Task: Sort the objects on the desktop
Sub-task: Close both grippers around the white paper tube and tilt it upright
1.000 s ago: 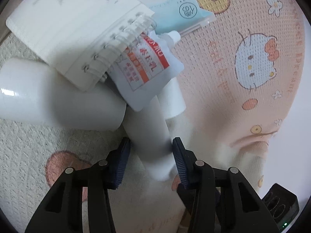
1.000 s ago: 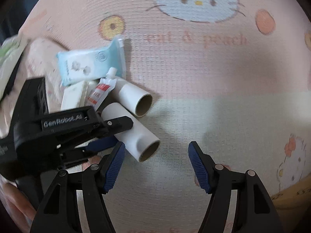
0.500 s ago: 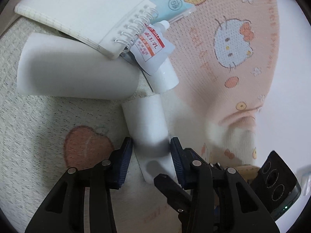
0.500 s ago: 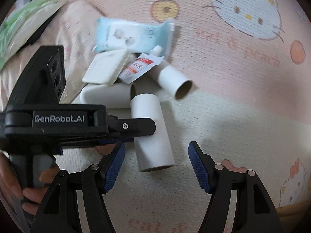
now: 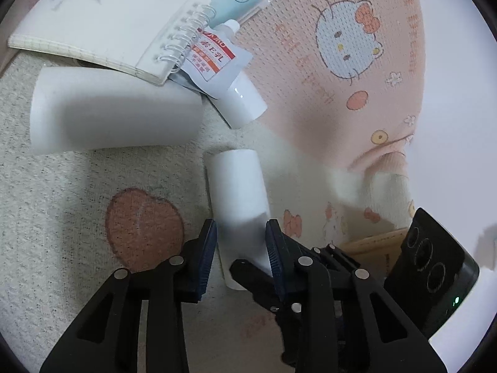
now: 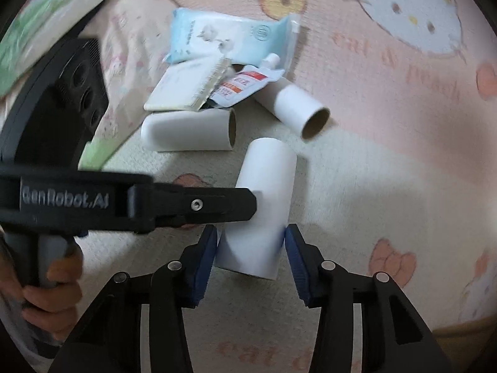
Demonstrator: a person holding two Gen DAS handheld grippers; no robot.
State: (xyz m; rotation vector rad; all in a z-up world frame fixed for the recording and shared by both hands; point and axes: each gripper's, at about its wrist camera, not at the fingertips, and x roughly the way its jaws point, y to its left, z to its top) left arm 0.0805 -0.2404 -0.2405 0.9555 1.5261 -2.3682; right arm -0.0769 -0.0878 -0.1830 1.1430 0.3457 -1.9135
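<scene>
Cartoon-print blanket (image 6: 388,161) is carrying a plain white tube (image 6: 264,192), lying flat. Left tool (image 5: 240,242) and right tool (image 6: 250,248) are both closing, tube between their pads.

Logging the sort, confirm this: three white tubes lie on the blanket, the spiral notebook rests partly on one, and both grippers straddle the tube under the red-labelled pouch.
Wrong tube. The left gripper and right gripper, jaws closing, straddle the separate nearest tube. The pouch lies on the far tube, as the right wrist view shows. The rest stands.
</scene>
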